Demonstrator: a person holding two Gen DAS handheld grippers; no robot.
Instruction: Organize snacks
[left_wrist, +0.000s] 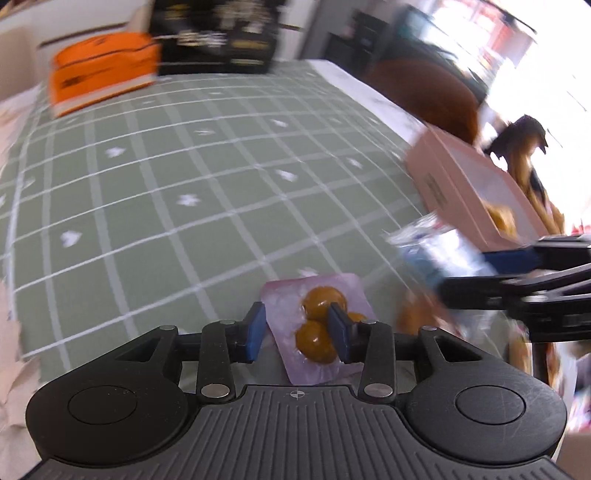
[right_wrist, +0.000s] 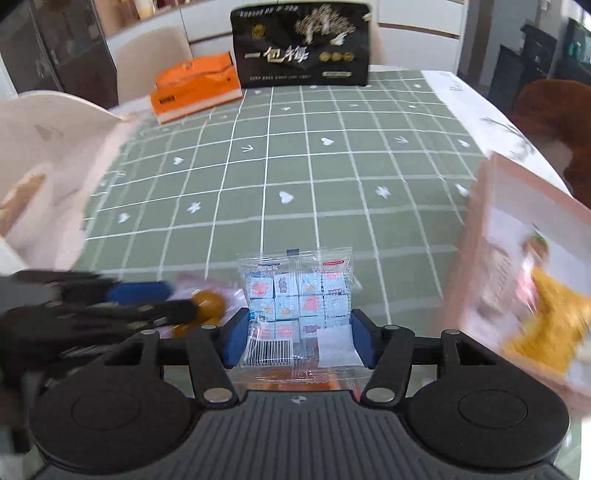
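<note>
Daylight pours in from a blown-out window (left_wrist: 517, 55) at the left wrist view's upper right, both views are bright with soft shadows, fisheye bending curves the tablecloth (right_wrist: 295, 177) grid toward the table's edges, and motion blur smears the orange box (left_wrist: 103, 74) and pink box (right_wrist: 524, 266).

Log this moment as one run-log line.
left gripper: shut on pink packet of brown balls | right gripper: shut on clear pack of blue cubes | pink box: right side
</note>
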